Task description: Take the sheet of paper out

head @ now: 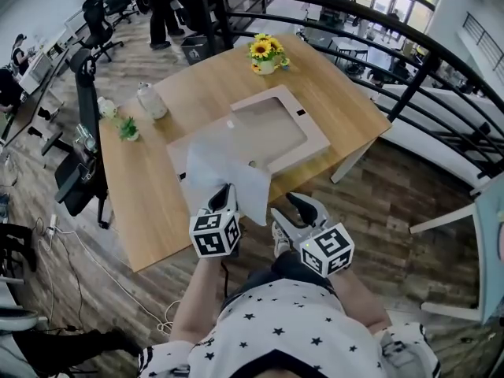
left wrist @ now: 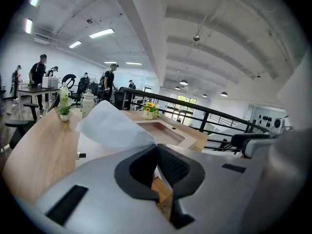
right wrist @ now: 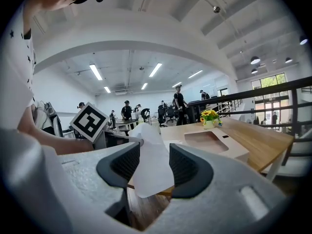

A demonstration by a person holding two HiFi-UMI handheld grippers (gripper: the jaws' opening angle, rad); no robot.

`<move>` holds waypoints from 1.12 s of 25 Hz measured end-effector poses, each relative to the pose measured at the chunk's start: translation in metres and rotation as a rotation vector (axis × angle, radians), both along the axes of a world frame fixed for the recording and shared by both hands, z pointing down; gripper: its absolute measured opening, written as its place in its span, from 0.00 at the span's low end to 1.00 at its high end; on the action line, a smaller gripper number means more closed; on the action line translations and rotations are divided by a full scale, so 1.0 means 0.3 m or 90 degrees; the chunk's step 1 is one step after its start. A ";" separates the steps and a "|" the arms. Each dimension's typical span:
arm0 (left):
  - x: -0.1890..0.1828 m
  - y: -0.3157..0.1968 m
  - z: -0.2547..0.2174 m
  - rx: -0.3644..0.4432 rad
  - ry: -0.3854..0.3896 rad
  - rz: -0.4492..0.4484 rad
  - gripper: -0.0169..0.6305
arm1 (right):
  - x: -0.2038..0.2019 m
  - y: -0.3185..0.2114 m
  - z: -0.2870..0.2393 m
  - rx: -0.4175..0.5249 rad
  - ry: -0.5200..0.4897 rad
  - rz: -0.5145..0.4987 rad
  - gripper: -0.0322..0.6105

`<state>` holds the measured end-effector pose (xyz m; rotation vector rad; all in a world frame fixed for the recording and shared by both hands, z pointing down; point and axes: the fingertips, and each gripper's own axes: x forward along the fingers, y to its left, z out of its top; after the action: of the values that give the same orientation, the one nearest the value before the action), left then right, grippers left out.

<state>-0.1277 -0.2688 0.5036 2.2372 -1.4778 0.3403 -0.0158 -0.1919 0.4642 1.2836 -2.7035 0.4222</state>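
Head view: the sheet of paper (head: 224,168) hangs limp over the near side of the recessed tray (head: 315,136). Left gripper view: the left gripper (left wrist: 156,147) pinches its edge. Right gripper view: the right gripper (right wrist: 155,162) stands spread, holding nothing. The sheet looks light and floppy, best held by an edge.

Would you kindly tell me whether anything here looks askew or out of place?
Only the sheet of paper: pinched in the shut left tongs, it hangs bent and drooping above the table's near edge, beside the tray's recess. Nothing looks spilled or damaged.

Flowerpot (head: 266,57) behind tray (head: 317,138) on table (head: 146,199)
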 end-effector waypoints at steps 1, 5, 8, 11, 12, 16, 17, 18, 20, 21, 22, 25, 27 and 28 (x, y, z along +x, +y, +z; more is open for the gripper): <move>-0.005 0.030 -0.009 0.004 0.003 0.000 0.04 | -0.003 0.025 -0.004 0.003 -0.001 0.001 0.33; -0.026 0.145 -0.051 0.019 0.014 0.001 0.04 | -0.023 0.113 -0.023 0.015 -0.005 0.002 0.33; -0.032 0.221 -0.084 0.032 0.019 0.007 0.04 | -0.031 0.166 -0.038 0.024 -0.008 0.003 0.33; -0.035 0.288 -0.118 0.045 0.023 0.018 0.04 | -0.035 0.206 -0.055 0.032 -0.009 0.008 0.33; -0.035 0.308 -0.129 0.050 0.023 0.021 0.04 | -0.036 0.216 -0.060 0.034 -0.010 0.009 0.33; -0.041 0.376 -0.165 0.068 0.022 0.028 0.04 | -0.040 0.257 -0.084 0.045 -0.013 0.013 0.33; -0.045 0.391 -0.174 0.073 0.023 0.028 0.04 | -0.042 0.267 -0.090 0.047 -0.013 0.014 0.33; -0.048 0.405 -0.186 0.077 0.026 0.029 0.04 | -0.042 0.276 -0.097 0.050 -0.012 0.015 0.33; -0.053 0.430 -0.208 0.086 0.032 0.029 0.04 | -0.041 0.290 -0.107 0.055 -0.010 0.019 0.32; -0.055 0.442 -0.218 0.090 0.036 0.029 0.04 | -0.039 0.295 -0.111 0.057 -0.009 0.024 0.32; -0.056 0.453 -0.228 0.095 0.041 0.029 0.04 | -0.036 0.300 -0.114 0.059 -0.008 0.028 0.31; -0.057 0.484 -0.252 0.108 0.050 0.028 0.04 | -0.034 0.313 -0.121 0.062 -0.007 0.034 0.28; -0.060 0.501 -0.260 0.112 0.053 0.029 0.04 | -0.039 0.324 -0.123 0.064 -0.006 0.034 0.26; -0.062 0.508 -0.262 0.113 0.055 0.029 0.04 | -0.042 0.330 -0.124 0.065 -0.004 0.034 0.24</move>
<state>-0.1462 -0.1163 0.4250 2.3938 -1.4656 0.1290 -0.0283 -0.0930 0.4270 1.3850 -2.7335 0.2985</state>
